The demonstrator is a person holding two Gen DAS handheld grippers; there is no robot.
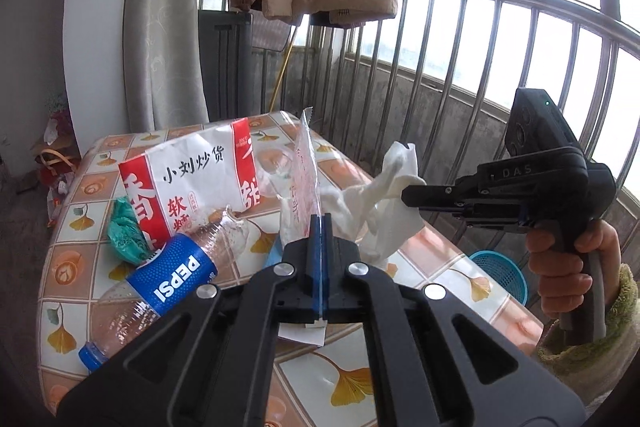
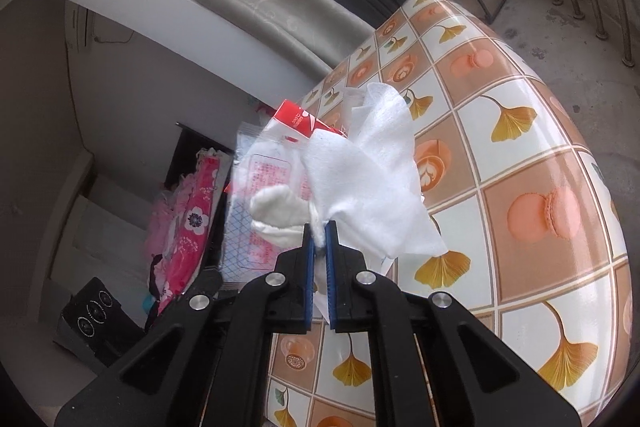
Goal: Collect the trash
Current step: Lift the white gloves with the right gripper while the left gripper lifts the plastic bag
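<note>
Left wrist view: left gripper (image 1: 320, 227) jaws are pinched on a clear wrapper (image 1: 306, 163); right gripper (image 1: 412, 195) jaws are clamped on a white tissue (image 1: 394, 187), both above the desk (image 1: 440, 259). Both pinches should be kept firm until the blue basket (image 1: 502, 273), beside the desk, is reached.

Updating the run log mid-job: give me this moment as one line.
left gripper: shut on clear wrapper | right gripper: shut on white tissue | on table: Pepsi bottle, snack bag, green wad
</note>
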